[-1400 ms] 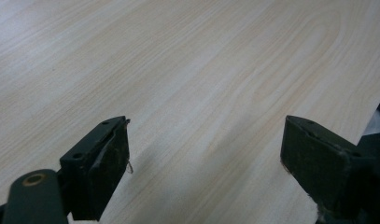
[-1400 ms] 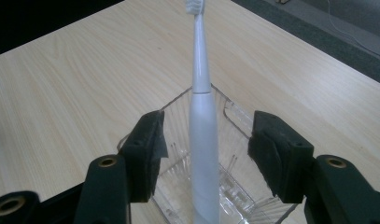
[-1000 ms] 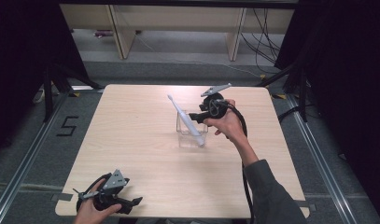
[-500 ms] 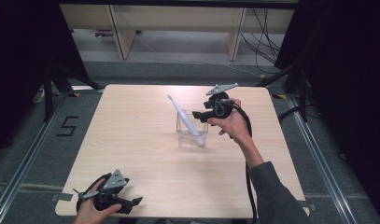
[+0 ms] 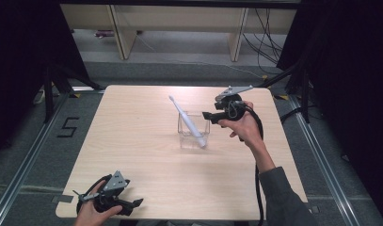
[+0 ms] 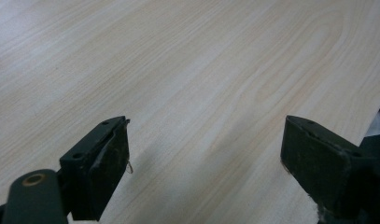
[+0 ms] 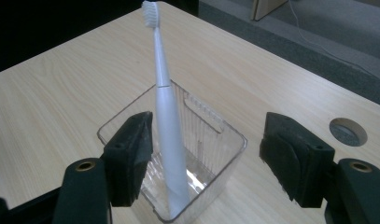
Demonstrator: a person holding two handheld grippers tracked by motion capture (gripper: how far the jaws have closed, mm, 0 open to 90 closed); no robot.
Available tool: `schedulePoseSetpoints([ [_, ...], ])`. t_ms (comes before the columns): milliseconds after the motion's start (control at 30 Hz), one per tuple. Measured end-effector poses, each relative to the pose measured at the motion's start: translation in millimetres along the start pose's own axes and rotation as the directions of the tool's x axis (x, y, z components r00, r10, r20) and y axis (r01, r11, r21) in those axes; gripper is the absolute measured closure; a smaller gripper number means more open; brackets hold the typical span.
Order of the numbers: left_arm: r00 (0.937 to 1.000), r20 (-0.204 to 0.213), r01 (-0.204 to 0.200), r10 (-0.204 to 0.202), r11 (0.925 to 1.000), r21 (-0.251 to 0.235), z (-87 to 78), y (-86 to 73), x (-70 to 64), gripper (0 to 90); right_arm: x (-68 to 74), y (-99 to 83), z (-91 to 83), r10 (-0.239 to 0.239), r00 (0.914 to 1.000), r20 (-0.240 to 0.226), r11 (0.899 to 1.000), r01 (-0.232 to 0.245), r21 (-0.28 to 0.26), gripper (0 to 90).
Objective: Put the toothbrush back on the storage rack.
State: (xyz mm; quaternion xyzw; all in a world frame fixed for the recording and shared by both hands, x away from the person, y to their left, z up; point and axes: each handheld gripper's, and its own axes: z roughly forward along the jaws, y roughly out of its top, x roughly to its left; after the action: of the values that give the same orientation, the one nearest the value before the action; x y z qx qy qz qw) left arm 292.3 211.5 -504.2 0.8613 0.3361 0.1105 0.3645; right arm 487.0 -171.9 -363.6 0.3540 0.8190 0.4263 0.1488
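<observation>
Hovering just beside the clear plastic cup (image 5: 194, 131) near the table (image 5: 132, 141) middle, jaws standing wide apart and holding nothing — right gripper (image 5: 209, 116). Leaning inside that cup, head up and tilted away: the white toothbrush (image 7: 166, 121). Resting at the near table edge, jaws likewise apart — left gripper (image 5: 132, 203). Risking, on any sideways brush against the light cup, tipping it and spilling the toothbrush out.
</observation>
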Motion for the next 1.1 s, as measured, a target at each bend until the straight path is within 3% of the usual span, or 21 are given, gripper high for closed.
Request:
schedulePoseSetpoints([
  [233, 1.0, -0.001, 0.001, -0.001, 1.0, 0.001, 0.1, 0.0, 0.0, 15.0, -9.1, -7.2, -10.9, 0.003, 0.9999, 0.014, 1.0, -0.003, -0.026, 32.7],
  [267, 1.0, -0.001, 0.001, -0.001, 1.0, 0.001, 0.2, 0.1, -0.1, 15.0, -8.5, -9.0, -12.0, 0.03, 0.9995, 0.013, 0.999, -0.03, -0.038, 32.7],
  [400, 1.0, -0.006, -0.002, 0.002, 1.0, 0.005, 0.4, 0.2, 0.3, 15.1, -9.8, -15.2, -17.4, 0.005, 0.9999, 0.012, 0.998, -0.005, -0.061, 32.6],
  [433, 1.0, -0.001, -0.001, 0.001, 1.0, 0.003, 0.1, 0.0, 0.1, 15.0, -9.2, -15.9, -20.1, 0.012, 0.9999, 0.005, 0.999, -0.012, -0.045, 32.5],
  [500, 1.0, -0.002, 0.001, -0.001, 1.0, 0.001, 0.2, -0.1, 0.1, 15.1, -9.4, -19.4, -21.1, -0.004, 0.9999, 0.014, 0.998, 0.005, -0.064, 32.0],
  [733, 1.0, -0.004, -0.001, 0.001, 1.0, 0.003, 0.0, 0.0, 0.1, 15.0, -4.0, -30.7, -29.0, 0.018, 0.9998, 0.001, 0.998, -0.018, -0.066, 32.2],
  [800, 1.0, -0.004, 0.0, 0.0, 1.0, 0.003, 0.0, -0.2, 0.1, 15.0, -5.3, -34.1, -30.3, -0.013, 0.9998, 0.011, 0.998, 0.014, -0.067, 32.2],
  [1100, 1.0, -0.005, -0.001, 0.001, 1.0, 0.003, -0.1, -0.2, 0.2, 15.1, -4.1, -50.6, -34.2, -0.008, 0.9999, 0.007, 0.999, 0.008, -0.036, 31.2],
])
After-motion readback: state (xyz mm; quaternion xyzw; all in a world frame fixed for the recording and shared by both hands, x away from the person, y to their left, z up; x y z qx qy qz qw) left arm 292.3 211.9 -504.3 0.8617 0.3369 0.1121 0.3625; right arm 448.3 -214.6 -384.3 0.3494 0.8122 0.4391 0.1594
